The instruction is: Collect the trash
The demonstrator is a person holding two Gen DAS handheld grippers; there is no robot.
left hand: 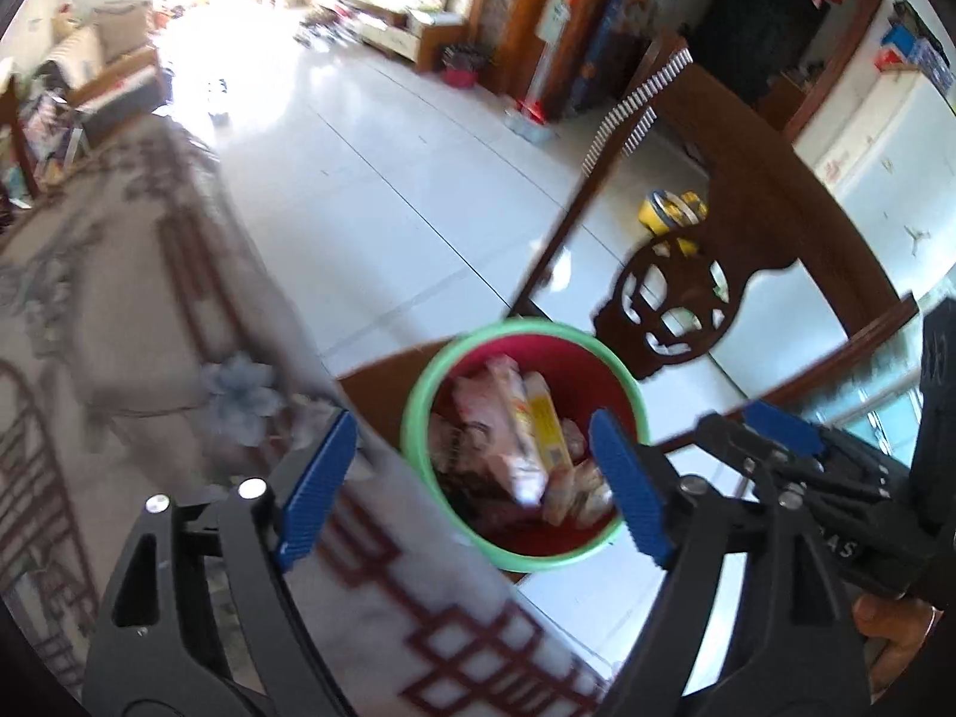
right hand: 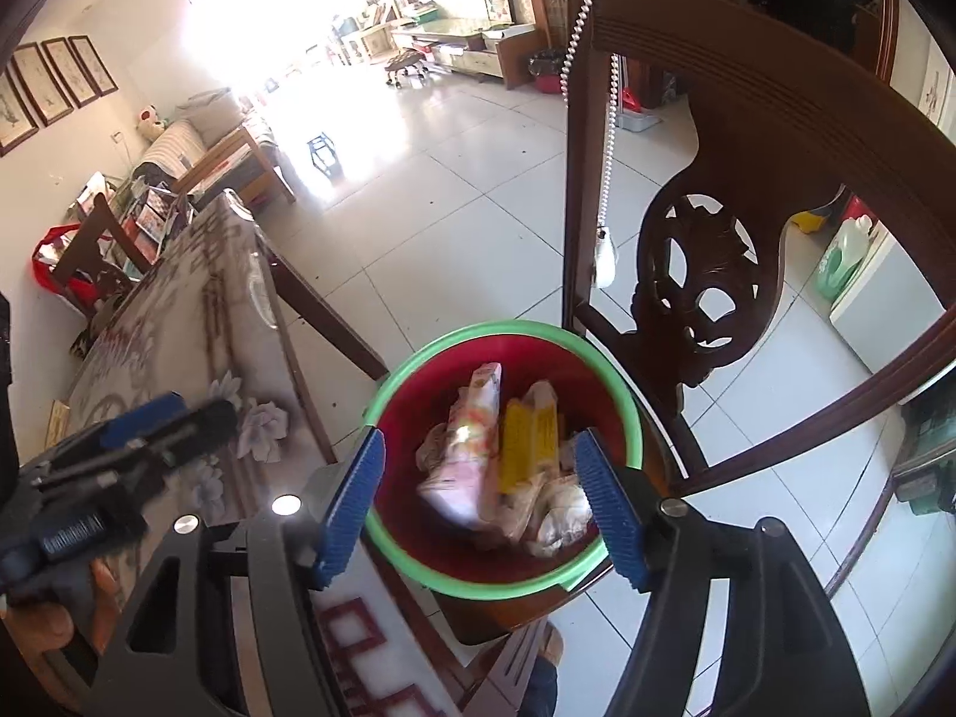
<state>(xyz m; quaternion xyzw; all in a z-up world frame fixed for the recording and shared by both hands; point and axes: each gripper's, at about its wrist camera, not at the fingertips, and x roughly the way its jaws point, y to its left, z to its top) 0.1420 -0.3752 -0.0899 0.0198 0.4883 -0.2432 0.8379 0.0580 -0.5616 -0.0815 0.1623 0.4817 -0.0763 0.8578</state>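
Here, nearest of all, both pairs of tongs hang spread wide with nothing between their blue pads: the left tongs point(left hand: 472, 484) at about six o'clock in their own view, the right tongs point(right hand: 484, 499) likewise in theirs. Each camera also catches the other tool at its edge.

Just beyond them sits the bin point(right hand: 630, 418), red inside with a green rim, on the seat of a dark wooden chair point(right hand: 735, 137) drawn up beside the surface point(right hand: 179, 322) with its patterned cloth. The trash point(right hand: 478, 448) is already in it: a pink and white wrapper point(left hand: 514, 418), a yellow packet point(right hand: 529, 442) leaning beside it, and crumpled pale pieces at five o'clock. I can see no loose rubbish on the cloth from either view, so the collecting looks far along, though much of the surface is hidden.

The risk, to my eye, is the bin's perch. It stands near the seat's front edge, and a tong arm swinging low could nudge the rim and tip it onto the tiled floor point(right hand: 454, 191). The tall wrappers stand high and could catch and spill.

Farther off, at twelve o'clock, a bright window washes out a sofa and low cabinets.
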